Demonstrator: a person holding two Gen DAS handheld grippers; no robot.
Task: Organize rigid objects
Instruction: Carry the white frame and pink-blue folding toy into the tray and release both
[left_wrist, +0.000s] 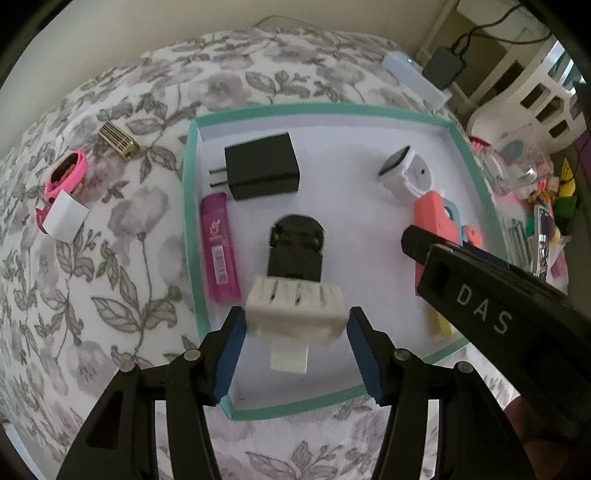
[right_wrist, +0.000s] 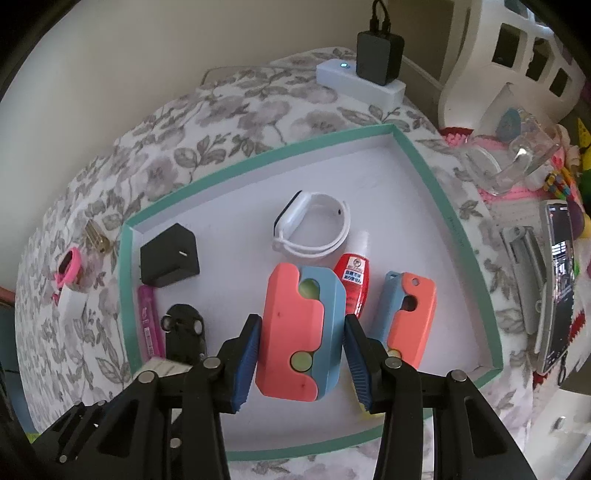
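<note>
In the left wrist view my left gripper (left_wrist: 295, 314) is shut on a white ribbed plastic block (left_wrist: 295, 302), held just above the near part of a teal-rimmed white tray (left_wrist: 190, 206). In the right wrist view my right gripper (right_wrist: 301, 322) is shut on a coral and blue toy block (right_wrist: 295, 332) over the tray's middle (right_wrist: 436, 177). In the tray lie a black charger (left_wrist: 260, 166), a magenta lighter (left_wrist: 219, 247), a black clip (left_wrist: 295, 247), a white wristband (right_wrist: 314, 225), a red bottle (right_wrist: 352, 286) and a second coral and blue toy (right_wrist: 408, 317).
Left of the tray on the flowered cloth lie a gold ribbed piece (left_wrist: 118, 140), a pink ring-shaped item (left_wrist: 66, 173) and a white card (left_wrist: 64, 218). A power strip with a black adapter (right_wrist: 376, 62) sits behind. A phone (right_wrist: 557, 288), a clear container (right_wrist: 517, 162) and clutter crowd the right.
</note>
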